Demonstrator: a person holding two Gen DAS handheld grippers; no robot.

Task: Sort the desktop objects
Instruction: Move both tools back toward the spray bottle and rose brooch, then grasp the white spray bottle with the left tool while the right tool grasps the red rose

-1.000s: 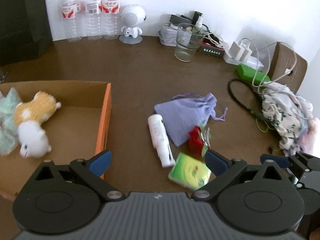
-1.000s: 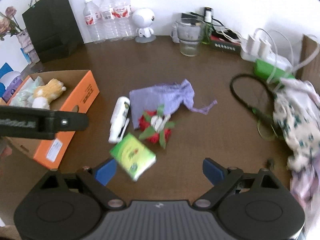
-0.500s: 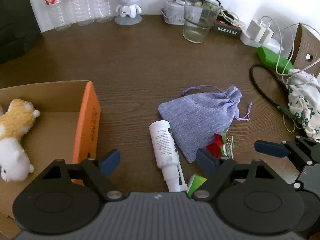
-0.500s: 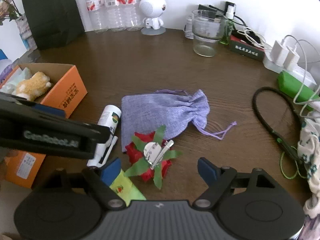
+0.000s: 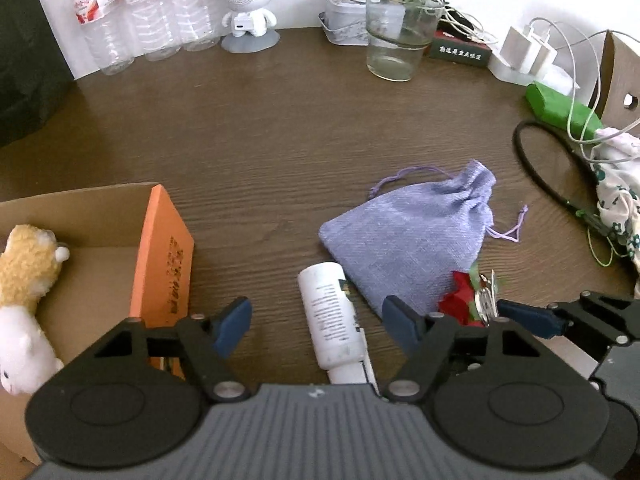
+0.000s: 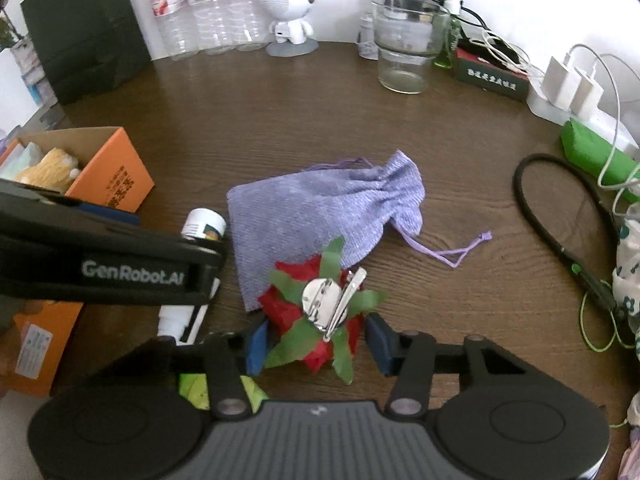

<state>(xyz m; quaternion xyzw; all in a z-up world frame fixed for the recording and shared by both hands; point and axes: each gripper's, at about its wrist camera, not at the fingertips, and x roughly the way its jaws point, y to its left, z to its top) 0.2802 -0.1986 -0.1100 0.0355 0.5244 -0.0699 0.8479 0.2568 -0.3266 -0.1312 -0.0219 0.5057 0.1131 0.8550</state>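
Note:
A white bottle lies on the brown table between the fingers of my left gripper. Its jaws are closing and do not touch the bottle. A red flower hair clip with green leaves and a metal clasp sits between the pads of my right gripper. Those jaws are closing and the pads meet its outer petals. A lilac drawstring pouch lies just beyond both. A green packet shows under the right gripper. An orange cardboard box at the left holds a plush toy.
Along the back wall stand water bottles, a white robot figure, a glass and chargers. At the right lie a black cable loop, a green item and floral cloth. A black bag stands at the back left.
Both grippers have come down and forward over the objects. The left jaws have narrowed around the bottle. The right jaws have closed in from wide apart onto the flower clip.

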